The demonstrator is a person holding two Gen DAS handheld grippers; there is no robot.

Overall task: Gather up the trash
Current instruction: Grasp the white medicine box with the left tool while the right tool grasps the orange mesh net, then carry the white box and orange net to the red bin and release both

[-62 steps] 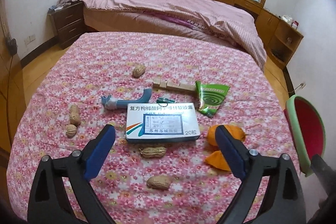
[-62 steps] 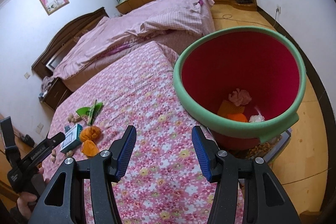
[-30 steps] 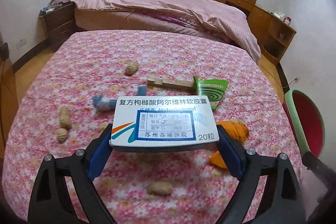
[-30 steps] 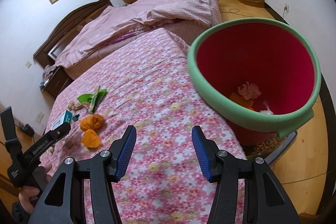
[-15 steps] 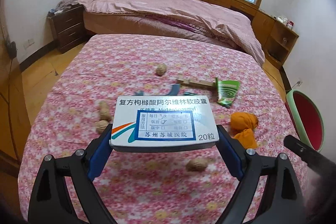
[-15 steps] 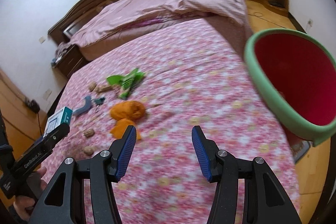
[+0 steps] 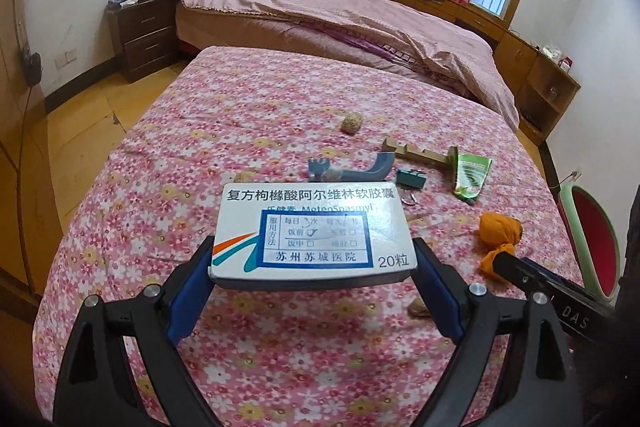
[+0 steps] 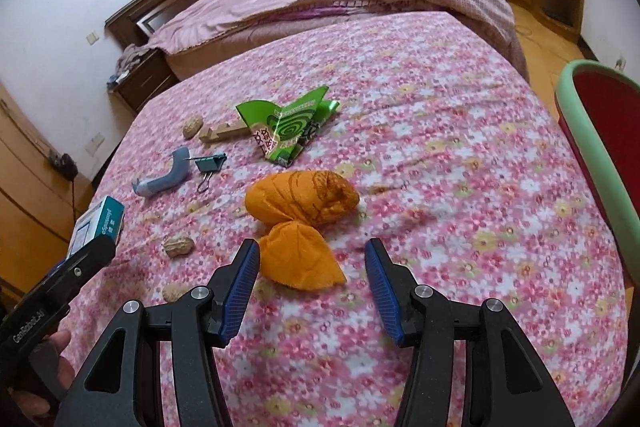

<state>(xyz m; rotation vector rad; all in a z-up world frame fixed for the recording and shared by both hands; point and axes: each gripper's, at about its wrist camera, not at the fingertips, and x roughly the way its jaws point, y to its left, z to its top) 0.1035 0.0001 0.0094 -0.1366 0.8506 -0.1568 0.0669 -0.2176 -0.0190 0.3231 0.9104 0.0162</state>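
Note:
My left gripper [image 7: 313, 281] is shut on a white medicine box [image 7: 313, 231] with blue print, held above the floral cloth; the same box [image 8: 96, 223] shows at the left in the right wrist view. My right gripper [image 8: 312, 281] stands open just in front of an orange crumpled wad [image 8: 300, 211], whose near lobe lies between the blue fingertips [image 8: 246, 267] without touching them. That orange wad [image 7: 498, 233] also lies right of the box. The red bin with a green rim [image 8: 592, 147] stands off the table's right side; its rim [image 7: 588, 239] shows at the right edge.
On the floral table [image 8: 440, 163] lie a green wrapper [image 8: 288, 127], a wooden piece [image 8: 224, 133], a blue-grey plastic part [image 8: 164, 179], a binder clip [image 8: 210, 163] and several peanuts [image 8: 178, 245]. A pink bed [image 7: 320, 11], a nightstand [image 7: 144, 31] and wooden cabinets stand behind.
The left gripper closed on the medicine box and lifted it off the cloth. The right gripper swung from the bin leftward and lower, to the orange wad.

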